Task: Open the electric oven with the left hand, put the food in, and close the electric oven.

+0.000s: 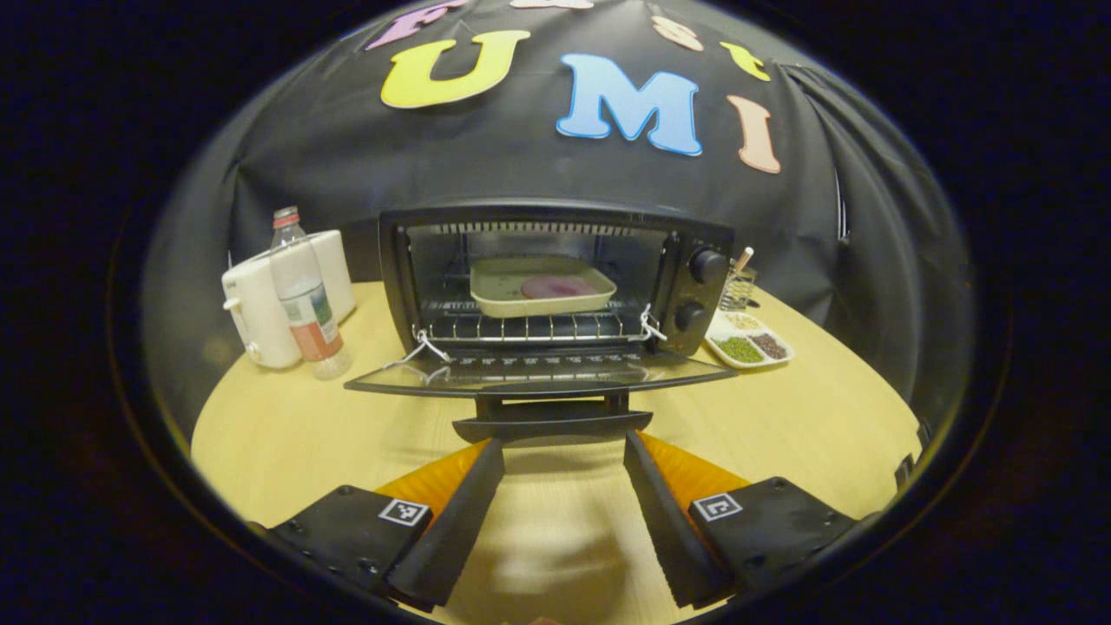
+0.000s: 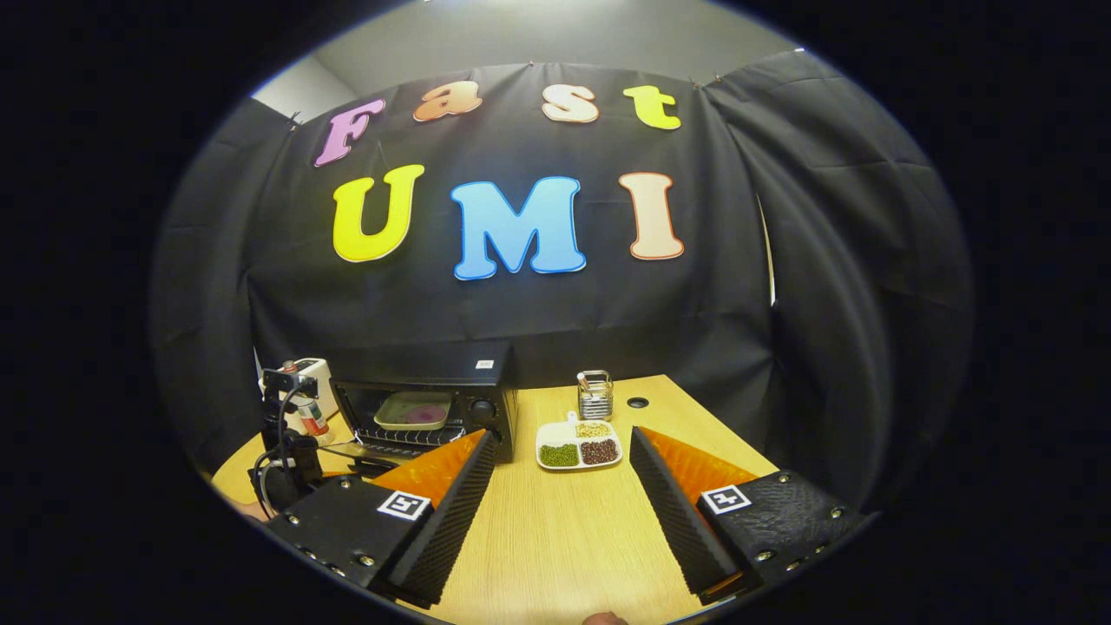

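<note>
Left gripper view: black electric oven (image 1: 555,286) door down, beige tray (image 1: 542,285) with pink food inside; left tongs (image 1: 564,451) wide, empty; right tongs (image 2: 562,444) wide, empty.

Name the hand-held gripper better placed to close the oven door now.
Left. The left hand-held gripper is open, right before the lowered door's handle; the right hand-held gripper faces the seed dish.

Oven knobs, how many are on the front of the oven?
2. Both sit on the oven's right-hand panel in the left gripper view: upper knob near the top, lower knob directly beneath it. The open door hides none.
</note>
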